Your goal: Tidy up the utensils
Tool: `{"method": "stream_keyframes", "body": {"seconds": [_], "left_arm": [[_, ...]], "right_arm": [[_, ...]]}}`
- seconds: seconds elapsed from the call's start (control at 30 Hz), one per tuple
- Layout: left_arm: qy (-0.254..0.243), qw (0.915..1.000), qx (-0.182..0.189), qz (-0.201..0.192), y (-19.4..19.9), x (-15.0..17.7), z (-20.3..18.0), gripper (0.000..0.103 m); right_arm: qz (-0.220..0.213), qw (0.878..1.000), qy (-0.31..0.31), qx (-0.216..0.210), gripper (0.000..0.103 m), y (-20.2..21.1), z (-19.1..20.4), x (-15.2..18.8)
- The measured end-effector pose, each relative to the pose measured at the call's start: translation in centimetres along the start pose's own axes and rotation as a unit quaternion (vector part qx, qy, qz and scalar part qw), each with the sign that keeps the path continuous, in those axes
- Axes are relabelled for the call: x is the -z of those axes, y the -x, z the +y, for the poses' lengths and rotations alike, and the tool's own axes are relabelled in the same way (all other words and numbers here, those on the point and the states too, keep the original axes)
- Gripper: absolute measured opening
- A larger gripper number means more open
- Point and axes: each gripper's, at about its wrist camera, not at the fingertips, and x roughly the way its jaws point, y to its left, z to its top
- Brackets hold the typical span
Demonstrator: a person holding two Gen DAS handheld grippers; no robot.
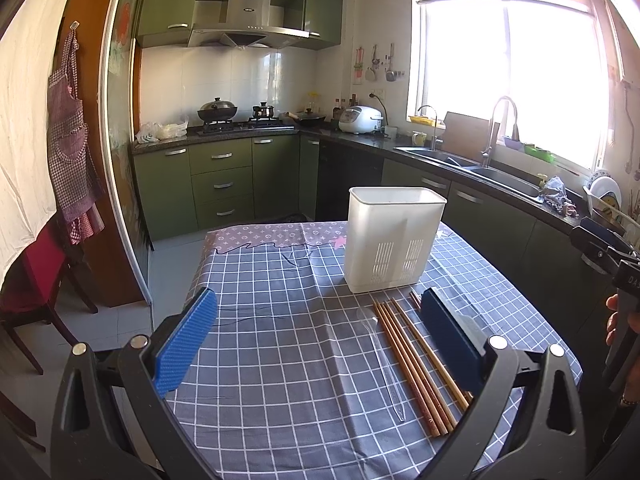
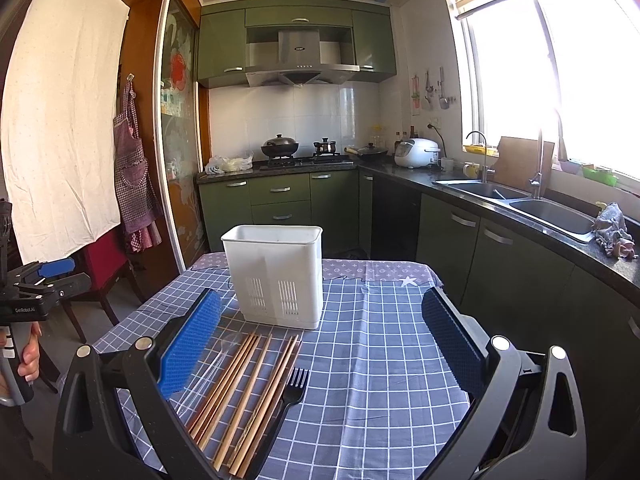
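The chopsticks (image 2: 248, 396) and black fork (image 2: 294, 390) run out of sight behind the right tongs' frame.

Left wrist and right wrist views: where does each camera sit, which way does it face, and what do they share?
Left wrist: rides the left claw, looking across the table toward the stove; white caddy ahead, chopsticks and clear spoon near its right finger; the right claw and a hand show at the right edge.
Right wrist: rides the right claw, facing likewise; black fork beside the chopsticks; the left claw and hand show at the left edge.
Shared: caddy, chopsticks, checked tablecloth, kitchen.
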Motion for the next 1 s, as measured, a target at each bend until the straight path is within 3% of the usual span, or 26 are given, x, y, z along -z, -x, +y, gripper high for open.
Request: {"method": "stream_keyframes", "body": {"seconds": [1.0], "left_arm": [[0.006,1.0,-0.003,-0.006,1.8,0.3,0.5,0.097]], "right_arm": [[-0.021,1.0,0.016,-0.009,0.099,3.6,1.5,-0.5]]}}
